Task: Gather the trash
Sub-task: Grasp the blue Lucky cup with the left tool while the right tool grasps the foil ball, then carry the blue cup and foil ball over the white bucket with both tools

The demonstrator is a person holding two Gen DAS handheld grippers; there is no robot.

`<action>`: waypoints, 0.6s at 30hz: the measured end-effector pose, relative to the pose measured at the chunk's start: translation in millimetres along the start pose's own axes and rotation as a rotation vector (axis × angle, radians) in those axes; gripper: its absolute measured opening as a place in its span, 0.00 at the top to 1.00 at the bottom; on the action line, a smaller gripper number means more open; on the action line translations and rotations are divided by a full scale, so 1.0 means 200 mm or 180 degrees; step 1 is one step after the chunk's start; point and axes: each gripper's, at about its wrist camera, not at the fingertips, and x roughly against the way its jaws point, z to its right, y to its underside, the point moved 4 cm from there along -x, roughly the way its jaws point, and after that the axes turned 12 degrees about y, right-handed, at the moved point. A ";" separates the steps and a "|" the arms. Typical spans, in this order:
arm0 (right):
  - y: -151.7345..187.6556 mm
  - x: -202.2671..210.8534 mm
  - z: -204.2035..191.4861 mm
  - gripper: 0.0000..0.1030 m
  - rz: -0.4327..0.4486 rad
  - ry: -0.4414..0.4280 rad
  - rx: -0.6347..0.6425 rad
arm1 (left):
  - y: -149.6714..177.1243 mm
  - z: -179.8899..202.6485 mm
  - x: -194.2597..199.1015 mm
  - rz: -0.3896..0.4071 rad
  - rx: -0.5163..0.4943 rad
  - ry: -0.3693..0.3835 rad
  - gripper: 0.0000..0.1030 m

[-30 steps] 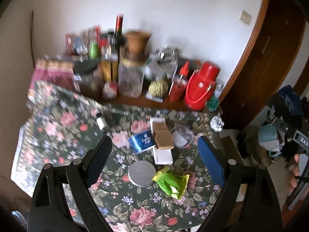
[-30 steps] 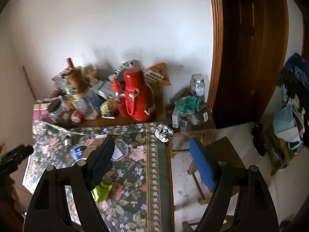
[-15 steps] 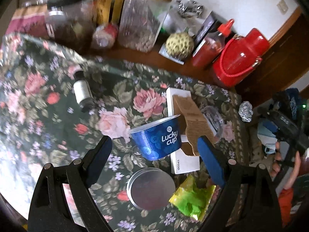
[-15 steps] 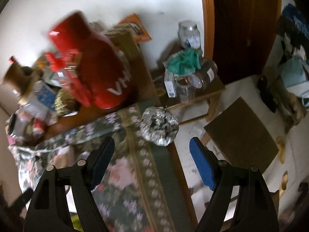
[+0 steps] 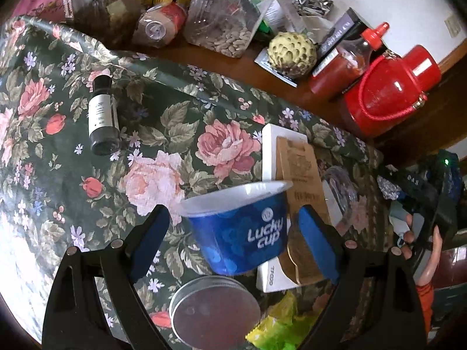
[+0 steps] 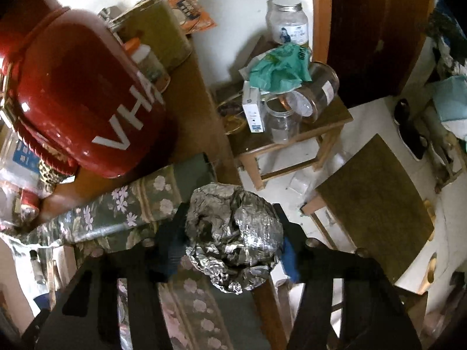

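Note:
A blue "Lucky cup" paper cup (image 5: 242,230) lies tipped on the floral tablecloth (image 5: 163,134). My left gripper (image 5: 233,230) is open with its fingers on either side of the cup, not pressing it. A green-yellow wrapper (image 5: 277,329) and a round metal lid (image 5: 214,312) lie just below the cup. A crumpled foil ball (image 6: 233,233) sits at the table corner. My right gripper (image 6: 233,248) has its fingers closed against both sides of the foil ball.
A small dark bottle (image 5: 102,116), a white box with brown card (image 5: 292,204) and a clear lid (image 5: 341,189) lie on the cloth. A red jug (image 5: 391,93), jars and a sauce bottle (image 5: 347,64) crowd the back. A low stool with jars (image 6: 292,110) stands beside the table.
Both grippers moved down toward the table. The left now straddles the blue cup; the right closed in from open onto the foil ball.

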 end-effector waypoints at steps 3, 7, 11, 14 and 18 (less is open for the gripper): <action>0.01 0.04 -0.04 0.53 0.0137 0.0054 0.0174 | -0.02 -0.01 -0.01 0.0019 0.0037 -0.0019 0.13; 0.03 0.13 -0.07 0.54 0.0248 0.0041 0.0312 | -0.04 -0.05 -0.04 0.0008 0.0147 -0.0048 0.15; 0.07 0.23 -0.08 0.54 0.0303 -0.0033 0.0372 | -0.03 -0.06 -0.06 -0.0074 0.0239 0.0049 0.26; 0.12 0.33 -0.10 0.54 0.0325 -0.0130 0.0411 | -0.04 -0.03 -0.04 -0.0042 0.0144 -0.0009 0.27; 0.19 0.45 -0.13 0.54 0.0351 -0.0224 0.0551 | -0.06 0.03 0.03 0.0078 -0.0074 -0.0125 0.27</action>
